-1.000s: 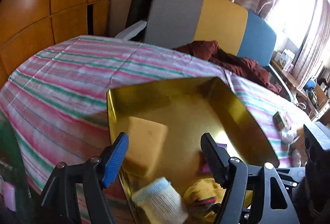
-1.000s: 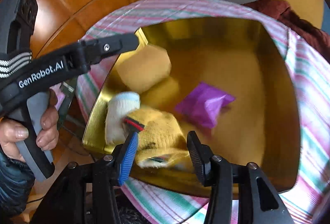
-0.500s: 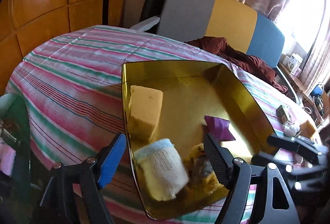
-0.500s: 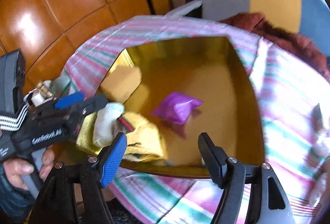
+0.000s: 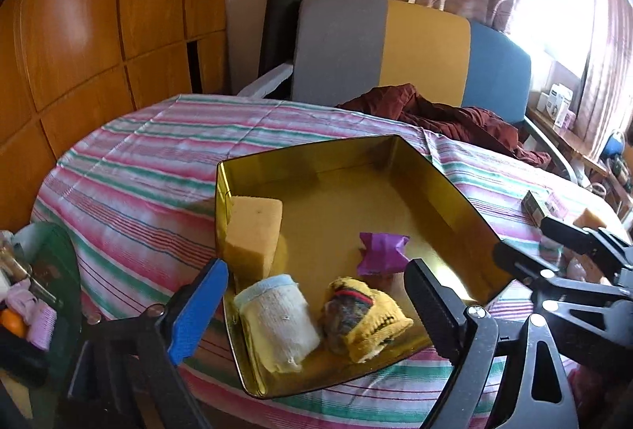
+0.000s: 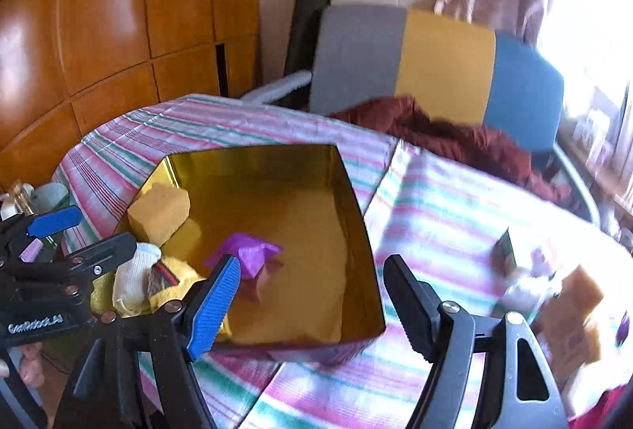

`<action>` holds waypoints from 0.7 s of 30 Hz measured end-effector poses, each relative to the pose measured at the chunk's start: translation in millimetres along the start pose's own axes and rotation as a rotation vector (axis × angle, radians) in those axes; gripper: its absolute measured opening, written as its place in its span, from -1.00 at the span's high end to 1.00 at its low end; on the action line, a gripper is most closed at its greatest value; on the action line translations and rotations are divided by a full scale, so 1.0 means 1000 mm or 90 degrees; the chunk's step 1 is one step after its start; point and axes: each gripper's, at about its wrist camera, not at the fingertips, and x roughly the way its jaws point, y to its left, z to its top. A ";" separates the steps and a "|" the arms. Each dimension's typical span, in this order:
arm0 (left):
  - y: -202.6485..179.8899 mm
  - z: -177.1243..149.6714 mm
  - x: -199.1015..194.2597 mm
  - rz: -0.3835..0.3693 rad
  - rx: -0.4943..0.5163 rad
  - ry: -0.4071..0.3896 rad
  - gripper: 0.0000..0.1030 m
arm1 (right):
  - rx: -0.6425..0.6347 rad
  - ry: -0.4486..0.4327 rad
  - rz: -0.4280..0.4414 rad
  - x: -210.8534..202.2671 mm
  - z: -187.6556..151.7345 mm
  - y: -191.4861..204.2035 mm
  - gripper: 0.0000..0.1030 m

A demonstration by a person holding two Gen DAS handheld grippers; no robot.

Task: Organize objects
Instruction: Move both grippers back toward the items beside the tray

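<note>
A gold tin tray [image 5: 300, 152] [image 6: 253, 156] sits on the striped tablecloth. In it lie a yellow sponge [image 5: 253, 231] [image 6: 158, 211], a rolled white sock with a blue cuff [image 5: 277, 318] [image 6: 132, 271], a rolled yellow sock [image 5: 364, 314] [image 6: 174, 271] and a purple packet [image 5: 381, 255] [image 6: 253, 251]. My left gripper [image 5: 316, 267] [image 6: 79, 237] hovers before the tray's near left corner, jaws opening, touching nothing. My right gripper [image 6: 312, 263] [image 5: 534, 243] hangs over the near right corner, jaws opening, nothing between them.
On the cloth to the right lie a small box [image 5: 534, 205] [image 6: 504, 251] and another sponge [image 5: 591, 219]. A maroon garment [image 5: 455, 116] lies at the table's far edge before a grey, yellow and blue chair back. A green bin [image 5: 51, 259] of clutter stands left.
The right gripper has let go of the yellow sock, which now lies in the tray, and has risen and swung right. Both grippers have drawn back from the tray with wider jaws.
</note>
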 end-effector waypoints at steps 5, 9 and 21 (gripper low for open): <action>-0.015 -0.004 -0.003 0.000 0.032 -0.005 -0.81 | 0.016 0.021 0.026 0.005 -0.009 -0.006 -0.48; -0.025 -0.008 -0.006 -0.006 0.049 -0.004 -0.84 | 0.025 0.029 0.031 0.005 -0.016 -0.011 -0.63; -0.046 -0.012 -0.008 -0.013 0.087 -0.001 -0.85 | 0.052 0.049 0.019 0.006 -0.031 -0.035 -0.64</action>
